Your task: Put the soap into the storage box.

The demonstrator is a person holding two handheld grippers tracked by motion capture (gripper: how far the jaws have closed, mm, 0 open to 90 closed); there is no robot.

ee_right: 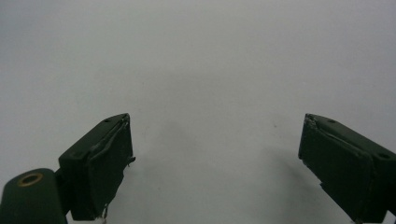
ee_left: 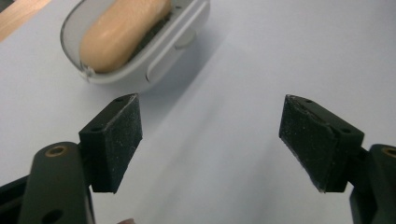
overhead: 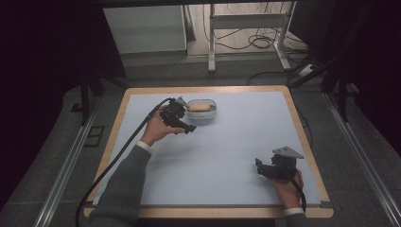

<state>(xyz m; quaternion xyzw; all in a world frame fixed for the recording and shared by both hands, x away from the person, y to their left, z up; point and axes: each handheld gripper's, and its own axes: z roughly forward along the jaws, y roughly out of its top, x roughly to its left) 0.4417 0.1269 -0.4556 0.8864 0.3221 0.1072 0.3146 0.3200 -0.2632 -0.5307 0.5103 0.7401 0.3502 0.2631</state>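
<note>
A pale oval dish (overhead: 210, 115) sits on the mat near the table's far edge, and a tan bread roll (overhead: 198, 107) lies in it. My left gripper (overhead: 185, 116) is held just left of the dish, its jaws open with nothing between them. In the left gripper view the dish (ee_left: 159, 70) with the roll (ee_left: 121, 32) lies ahead and to the left of the open gripper (ee_left: 211, 100), apart from the pads. My right gripper (overhead: 261, 166) rests near the front right of the mat, also open. Bare mat lies between its jaws in the right gripper view (ee_right: 217, 119).
A light blue mat (overhead: 227, 142) covers a wooden-edged table (overhead: 118, 118). Beyond the table stand a white cabinet (overhead: 144, 28) and a metal frame (overhead: 248, 21), with cables on the floor. A black cable (overhead: 118, 156) trails from the left gripper along the table's left side.
</note>
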